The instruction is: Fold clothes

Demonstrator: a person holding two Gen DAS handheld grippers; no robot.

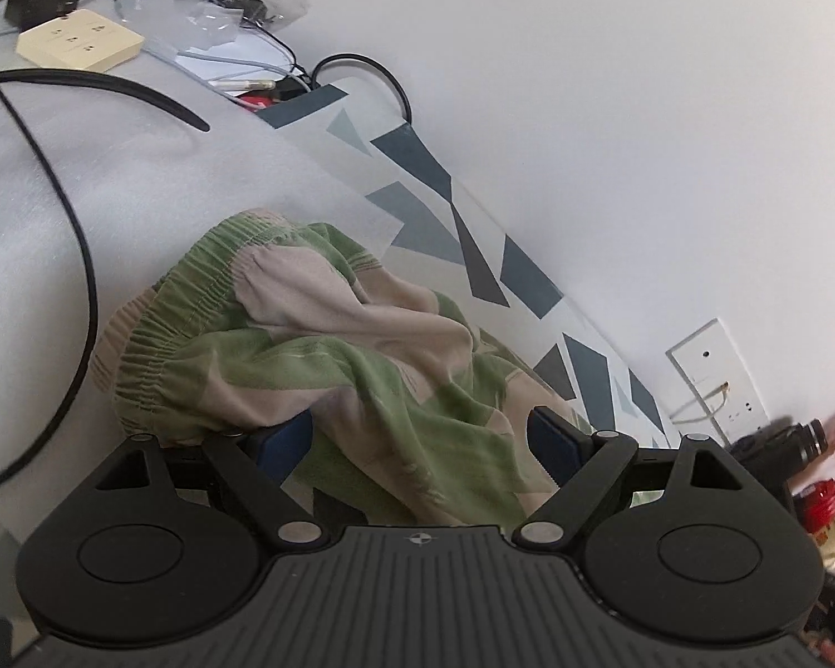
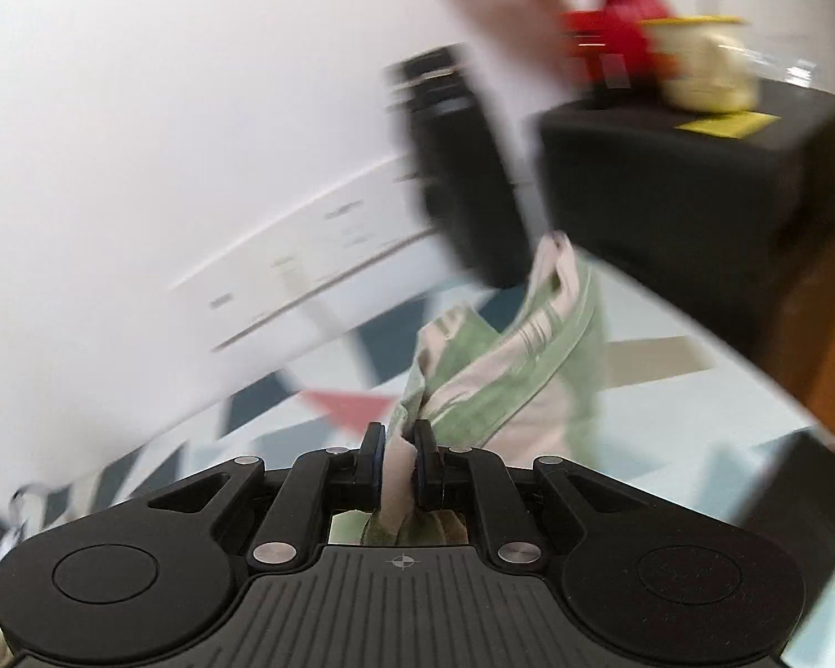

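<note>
Green and beige shorts [image 1: 328, 334] with a gathered waistband lie crumpled on the white foam sheet [image 1: 139, 183]. My left gripper [image 1: 423, 434] is open, its blue-padded fingers on either side of the heaped cloth, low over it. In the blurred right wrist view my right gripper [image 2: 399, 445] is shut on a fold of the same green and beige shorts [image 2: 506, 367], which trails away from the fingers over the patterned cloth [image 2: 668, 389].
A patterned tablecloth [image 1: 473, 256] with dark triangles runs along the white wall. Black cables [image 1: 78, 234], a cream socket box [image 1: 78, 39] and plastic bags lie at the far left. A black box [image 2: 696, 183] with a cream jar [image 2: 707, 67] and red object stands at right.
</note>
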